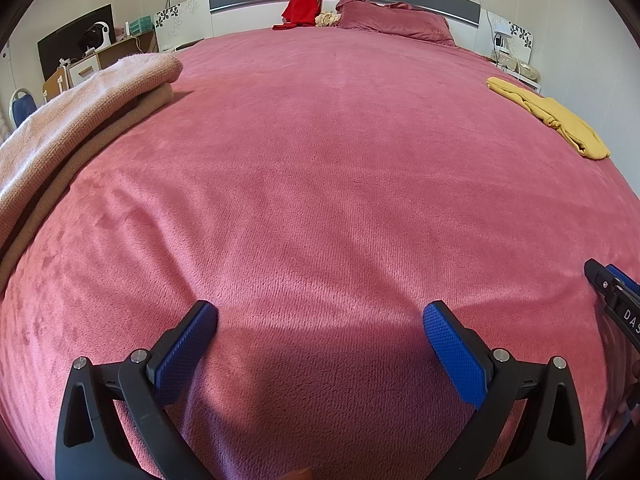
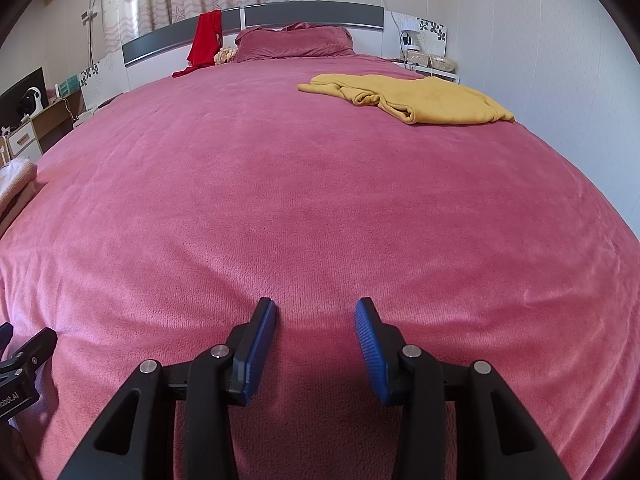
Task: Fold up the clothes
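Note:
A crumpled yellow garment (image 2: 416, 98) lies on the far right of the pink bed (image 2: 304, 184); it also shows in the left wrist view (image 1: 552, 116). A folded stack of pale pink and tan knitwear (image 1: 76, 120) sits at the bed's left edge and shows in the right wrist view (image 2: 16, 180). A red garment (image 2: 204, 42) hangs over the headboard. My left gripper (image 1: 320, 312) is wide open and empty, low over the near bed. My right gripper (image 2: 316, 308) is open and empty, also over the near bed, far from the yellow garment.
A pillow (image 2: 296, 42) in a pink case lies at the head of the bed. Nightstands stand at both sides, with a lamp (image 2: 410, 40) on the right one. A desk with a monitor (image 1: 76, 40) is at the left. A wall runs along the bed's right side.

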